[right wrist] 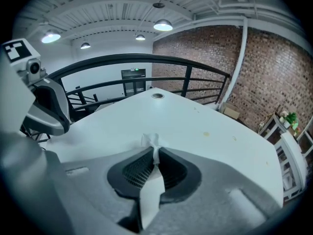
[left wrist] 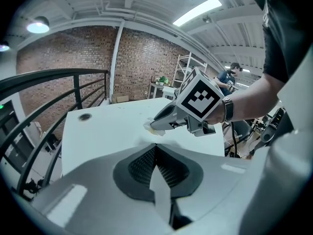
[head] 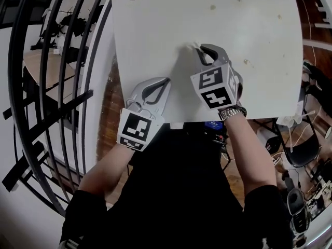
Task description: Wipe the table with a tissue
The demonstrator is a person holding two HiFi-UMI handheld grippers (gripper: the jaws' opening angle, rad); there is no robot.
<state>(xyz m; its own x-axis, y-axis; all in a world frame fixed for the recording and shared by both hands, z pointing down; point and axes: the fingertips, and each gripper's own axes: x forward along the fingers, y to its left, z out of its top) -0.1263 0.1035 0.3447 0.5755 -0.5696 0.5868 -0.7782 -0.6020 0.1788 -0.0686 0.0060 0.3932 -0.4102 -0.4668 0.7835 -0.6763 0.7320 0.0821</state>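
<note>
Head view: your right gripper point(head: 196, 48) is at centre frame over the white table point(head: 155, 25), with a tissue point(head: 191, 45) poking from its tip. Your left gripper point(head: 166, 80) hangs lower left of it, near the table's lower edge.

Left gripper view: its jaws are pressed together, with nothing sticking out.

Right gripper view: only here do you see the tissue pinched between the jaws, its wad just past their tips.
</note>
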